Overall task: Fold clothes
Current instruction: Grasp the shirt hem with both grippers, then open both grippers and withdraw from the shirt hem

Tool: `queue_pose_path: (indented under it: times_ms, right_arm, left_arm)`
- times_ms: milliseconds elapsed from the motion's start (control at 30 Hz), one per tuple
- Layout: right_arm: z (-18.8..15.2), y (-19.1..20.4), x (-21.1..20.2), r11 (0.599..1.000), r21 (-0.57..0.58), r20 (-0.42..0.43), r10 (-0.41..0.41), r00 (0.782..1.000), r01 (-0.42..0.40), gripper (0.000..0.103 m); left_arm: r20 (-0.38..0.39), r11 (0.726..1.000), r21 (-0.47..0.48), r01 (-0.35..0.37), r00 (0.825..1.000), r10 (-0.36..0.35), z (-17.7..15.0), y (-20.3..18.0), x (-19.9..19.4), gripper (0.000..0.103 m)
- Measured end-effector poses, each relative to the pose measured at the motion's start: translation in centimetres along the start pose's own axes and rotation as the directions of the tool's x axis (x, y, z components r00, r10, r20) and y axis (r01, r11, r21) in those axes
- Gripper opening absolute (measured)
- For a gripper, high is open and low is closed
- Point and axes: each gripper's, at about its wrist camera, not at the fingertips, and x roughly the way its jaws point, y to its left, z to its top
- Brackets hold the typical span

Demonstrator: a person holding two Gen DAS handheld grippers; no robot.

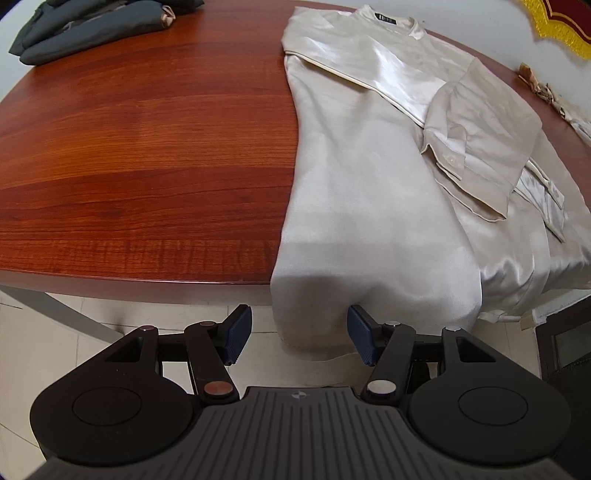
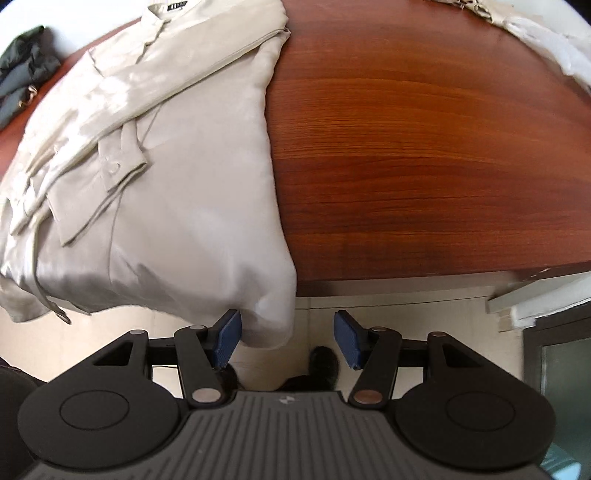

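A cream satin shirt (image 1: 369,177) lies on the red-brown wooden table (image 1: 147,147), collar at the far end, both sleeves folded across its body. Its hem hangs over the near table edge. My left gripper (image 1: 299,334) is open below the table edge, its jaws either side of the hem's left corner (image 1: 314,332). In the right wrist view the same shirt (image 2: 166,177) hangs over the edge. My right gripper (image 2: 288,338) is open, its left pad (image 2: 227,338) against the hem's right corner (image 2: 266,325).
Folded dark grey clothes (image 1: 92,26) lie at the table's far left, also in the right wrist view (image 2: 22,74). Another pale garment (image 2: 535,40) lies at the far right. Tiled floor (image 1: 74,332) and a dark cabinet (image 1: 565,339) are below the table edge.
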Motion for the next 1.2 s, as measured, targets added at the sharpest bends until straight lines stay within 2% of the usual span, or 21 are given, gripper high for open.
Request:
queue_pose_path:
  times_ms: [133,200,267,367,400,433,533,567,800,1000,1200]
  right_arm:
    - [0.1,-0.1,0.3,1.0,0.006,0.002,0.028,1.0,-0.028,0.056]
    - [0.2,-0.1,0.4,0.999,0.006,-0.01,0.052,0.999,-0.052,0.041]
    - [0.3,0.1,0.6,0.998,0.001,-0.019,0.066,0.998,-0.066,0.03]
    - [0.5,0.5,0.6,0.997,-0.008,-0.027,0.082,0.996,-0.082,0.014]
    - [0.5,0.6,0.5,0.996,-0.011,-0.027,0.088,0.996,-0.089,0.011]
    - [0.6,0.7,0.3,0.996,-0.014,-0.026,0.092,0.995,-0.092,0.01]
    - [0.8,1.1,-0.2,0.994,-0.021,-0.021,0.104,0.994,-0.104,0.007]
    - [1.0,1.3,-0.6,0.994,-0.023,-0.016,0.109,0.994,-0.11,0.006]
    - [2.3,1.5,-3.3,0.994,-0.015,0.066,0.112,0.992,-0.111,0.004]
    - [4.5,2.5,-5.4,0.989,-0.028,0.144,0.148,0.978,-0.145,0.004]
    - [5.9,4.3,-6.5,0.979,-0.075,0.159,0.2,0.967,-0.19,0.004]
  left_arm:
    - [0.007,1.0,-0.007,0.008,1.0,-0.008,-0.1,0.1,0.2,0.059]
    - [0.01,1.0,-0.01,0.012,1.0,-0.012,-0.2,0.1,0.3,0.058]
    - [0.013,1.0,-0.013,0.017,1.0,-0.017,-0.3,0.1,0.4,0.056]
    - [0.02,1.0,-0.009,0.028,0.999,-0.028,-0.3,0.0,0.7,0.042]
    - [0.02,0.999,-0.006,0.032,0.999,-0.032,-0.3,0.0,0.6,0.03]
    - [0.019,1.0,0.001,0.03,0.999,-0.03,-0.3,-0.1,0.6,0.022]
    - [0.026,0.999,0.028,0.03,0.999,-0.031,-0.3,-0.3,0.2,0.007]
    - [0.031,0.999,0.037,0.031,0.999,-0.032,-0.3,-0.4,0.0,0.005]
    - [0.119,0.996,0.027,0.087,0.989,-0.09,0.4,-0.1,-2.9,0.003]
    - [0.215,0.99,0.02,0.141,0.966,-0.142,2.8,-0.6,-5.2,0.003]
    - [0.233,0.981,0.072,0.179,0.954,-0.191,3.8,-2.5,-5.8,0.003]
